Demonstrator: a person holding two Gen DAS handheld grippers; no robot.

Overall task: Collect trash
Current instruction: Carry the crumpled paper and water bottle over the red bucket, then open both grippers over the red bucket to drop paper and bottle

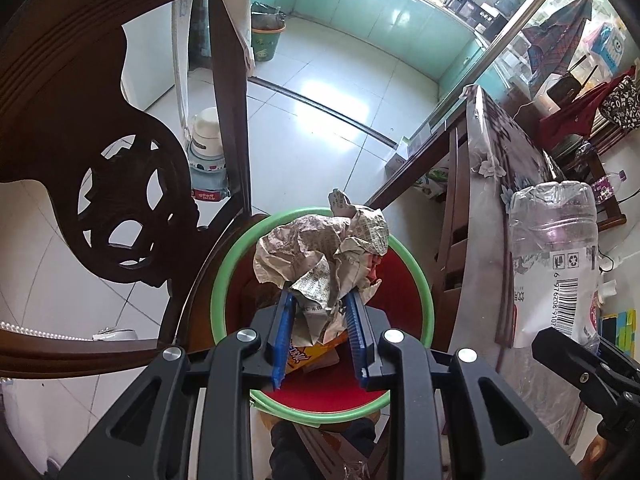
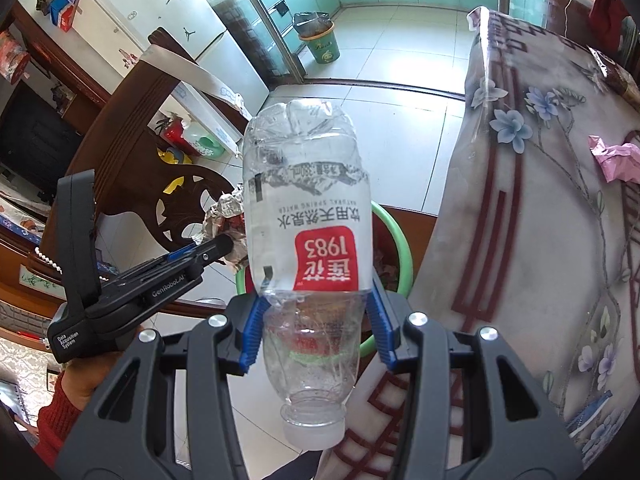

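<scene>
My left gripper [image 1: 320, 300] is shut on a crumpled newspaper ball [image 1: 320, 252] and holds it just above a green-rimmed bin with a red liner [image 1: 420, 276]; snack wrappers lie inside. My right gripper [image 2: 316, 300] is shut on an empty clear plastic water bottle [image 2: 308, 208] with a red label, held bottom up, cap toward the camera. That bottle also shows in the left wrist view [image 1: 556, 256], to the right of the bin. The left gripper [image 2: 224, 246] with the newspaper ball [image 2: 226, 216] shows in the right wrist view, over the bin rim [image 2: 400, 248].
A dark carved wooden chair [image 1: 120, 184] stands left of the bin. A table with a floral plastic cloth [image 2: 540, 220] stands on the right, with crumpled pink paper [image 2: 616, 156] on it. A second green bin [image 2: 322, 46] stands far off on the tiled kitchen floor.
</scene>
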